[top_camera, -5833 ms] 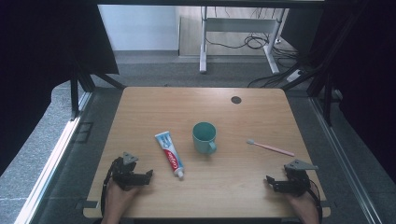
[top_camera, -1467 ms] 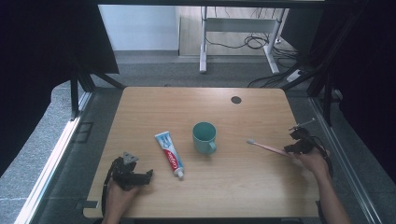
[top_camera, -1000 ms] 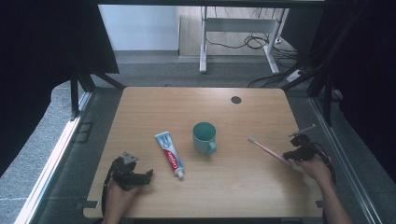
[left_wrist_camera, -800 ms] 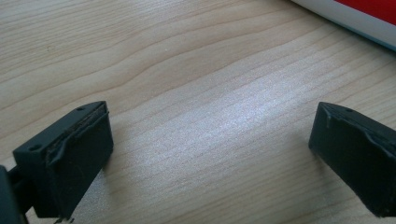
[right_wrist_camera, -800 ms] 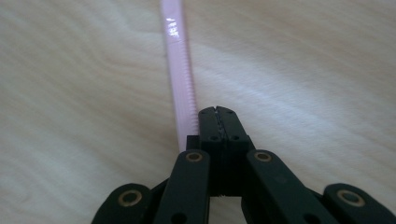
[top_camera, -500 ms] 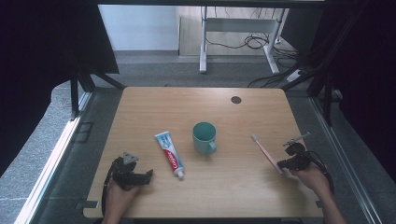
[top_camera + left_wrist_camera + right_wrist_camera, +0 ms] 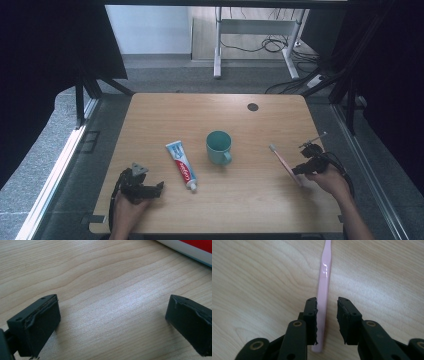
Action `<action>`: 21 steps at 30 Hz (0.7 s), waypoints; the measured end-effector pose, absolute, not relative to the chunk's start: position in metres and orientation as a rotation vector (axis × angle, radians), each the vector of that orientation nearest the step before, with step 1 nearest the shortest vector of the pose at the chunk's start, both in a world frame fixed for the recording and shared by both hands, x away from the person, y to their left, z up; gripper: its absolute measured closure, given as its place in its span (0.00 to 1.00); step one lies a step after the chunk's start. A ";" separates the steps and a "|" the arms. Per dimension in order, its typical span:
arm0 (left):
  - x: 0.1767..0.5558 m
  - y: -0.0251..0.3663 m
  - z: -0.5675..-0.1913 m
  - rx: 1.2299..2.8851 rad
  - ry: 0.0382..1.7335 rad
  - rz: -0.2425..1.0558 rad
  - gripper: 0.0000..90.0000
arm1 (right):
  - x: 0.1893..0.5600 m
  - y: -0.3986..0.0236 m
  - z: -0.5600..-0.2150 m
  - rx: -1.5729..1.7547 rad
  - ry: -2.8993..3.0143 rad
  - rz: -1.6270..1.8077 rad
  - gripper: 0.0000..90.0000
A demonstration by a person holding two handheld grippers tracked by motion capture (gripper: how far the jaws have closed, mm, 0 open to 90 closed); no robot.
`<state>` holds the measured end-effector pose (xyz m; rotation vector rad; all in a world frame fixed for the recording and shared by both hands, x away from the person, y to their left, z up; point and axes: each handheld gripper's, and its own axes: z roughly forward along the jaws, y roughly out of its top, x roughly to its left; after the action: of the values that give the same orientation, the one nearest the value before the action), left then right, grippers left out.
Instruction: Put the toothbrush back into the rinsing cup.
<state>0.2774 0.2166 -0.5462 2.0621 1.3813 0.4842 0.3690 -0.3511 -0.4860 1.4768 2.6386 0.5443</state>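
Observation:
A pink toothbrush point(image 7: 282, 162) lies on the wooden table point(image 7: 240, 210) at the right, its head pointing away from the person. My right gripper point(image 7: 296, 171) stands over its handle end. Its jaws have just been opening, and the pink handle point(image 7: 324, 277) lies between them with a gap to the right pad, so my right gripper point(image 7: 327, 315) is open. A teal cup point(image 7: 218, 146) stands mid-table, with a toothpaste tube point(image 7: 181, 166) lying to its left. My left gripper point(image 7: 157, 187) rests open on the table at the front left, and its view has bare wood between the jaws point(image 7: 112, 317).
A dark round grommet point(image 7: 252, 106) sits in the tabletop near the far edge. The tube's red and white edge point(image 7: 190, 246) crosses the top right corner of the left gripper view. Beyond the table are a grey floor, desk legs and cables.
The right gripper has come from the front edge to the toothbrush, then pulled it nearer and turned it from lying across to pointing away. The left gripper has stayed put.

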 end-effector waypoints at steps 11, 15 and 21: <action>0.277 0.217 -0.546 2.062 1.381 0.484 0.00 | 0.395 -0.334 -0.487 1.540 2.667 0.431 0.70; 0.277 0.217 -0.546 2.063 1.381 0.484 0.00 | 0.401 -0.329 -0.487 1.539 2.672 0.381 0.70; 0.277 0.217 -0.546 2.064 1.381 0.484 0.00 | 0.410 -0.320 -0.488 1.523 2.701 0.316 0.75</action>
<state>0.2774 0.2167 -0.5462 2.0637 1.3807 0.4844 0.4100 -0.3203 -0.4879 1.5225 2.7012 0.3159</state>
